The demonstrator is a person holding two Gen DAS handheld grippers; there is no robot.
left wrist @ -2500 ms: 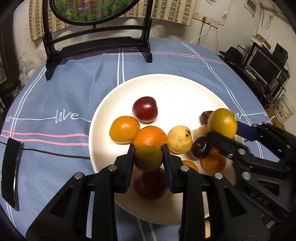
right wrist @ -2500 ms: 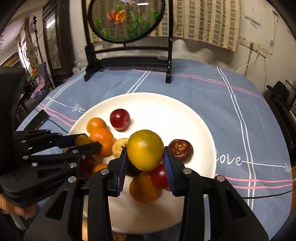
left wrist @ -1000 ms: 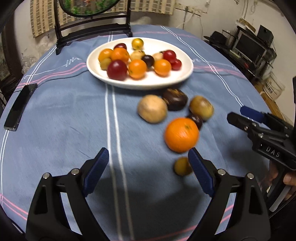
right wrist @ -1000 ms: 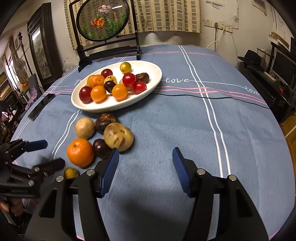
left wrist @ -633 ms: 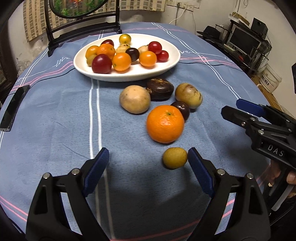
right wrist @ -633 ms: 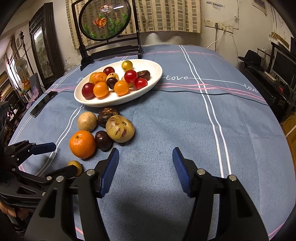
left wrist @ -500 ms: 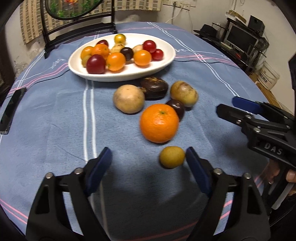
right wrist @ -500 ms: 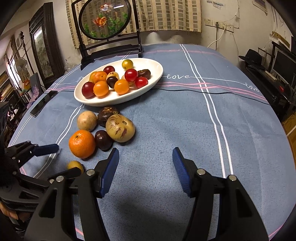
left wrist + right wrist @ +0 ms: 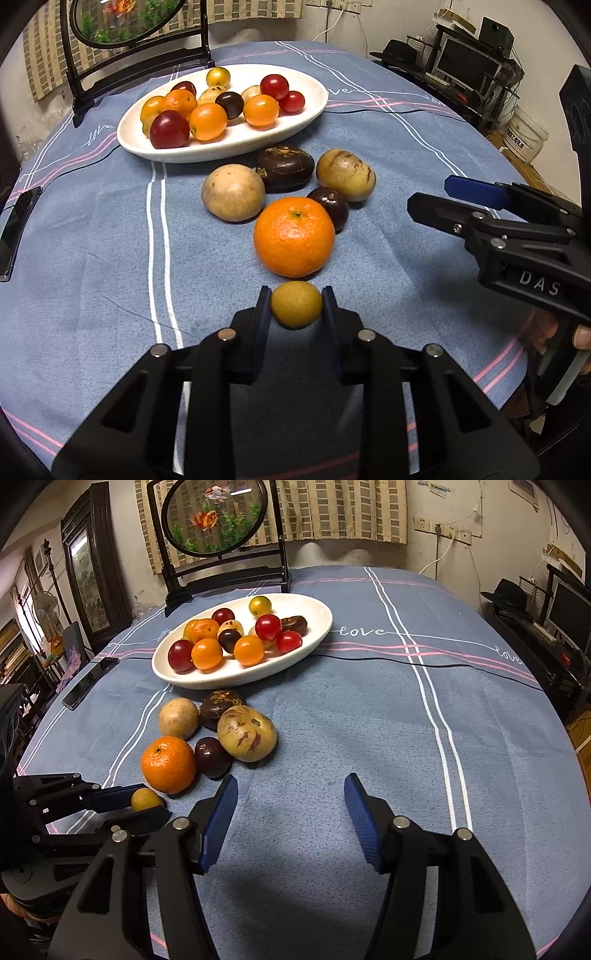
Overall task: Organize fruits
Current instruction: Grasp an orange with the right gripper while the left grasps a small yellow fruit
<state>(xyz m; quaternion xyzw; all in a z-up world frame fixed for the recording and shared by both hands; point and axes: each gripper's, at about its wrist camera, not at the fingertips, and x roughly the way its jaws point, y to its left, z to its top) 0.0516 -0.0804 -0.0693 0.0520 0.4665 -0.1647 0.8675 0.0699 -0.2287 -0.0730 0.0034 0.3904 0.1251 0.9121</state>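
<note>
Covering round table (image 9: 369,720): blue striped cloth (image 9: 92,229)

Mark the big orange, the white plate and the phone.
Orange (image 9: 294,236), left wrist view, middle of its peel.
Plate (image 9: 314,637), right wrist view, bare right rim.
Phone (image 9: 90,682), right wrist view, middle of its screen.

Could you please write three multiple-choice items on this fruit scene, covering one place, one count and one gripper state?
1. Where is the big orange?
A. on the plate
B. on the cloth, just behind the small yellow fruit
C. in the right gripper

2. How many fruits lie on the cloth off the white plate?
A. three
B. six
C. nine

3. What is the left gripper doing?
A. standing open over bare cloth
B. gripping the phone
C. shut on the small yellow fruit

Answers: 1 B, it sits on the blue tablecloth. 2 B, six lie loose there. 3 C, both pads press its sides; the right gripper is open and holds nothing.
</note>
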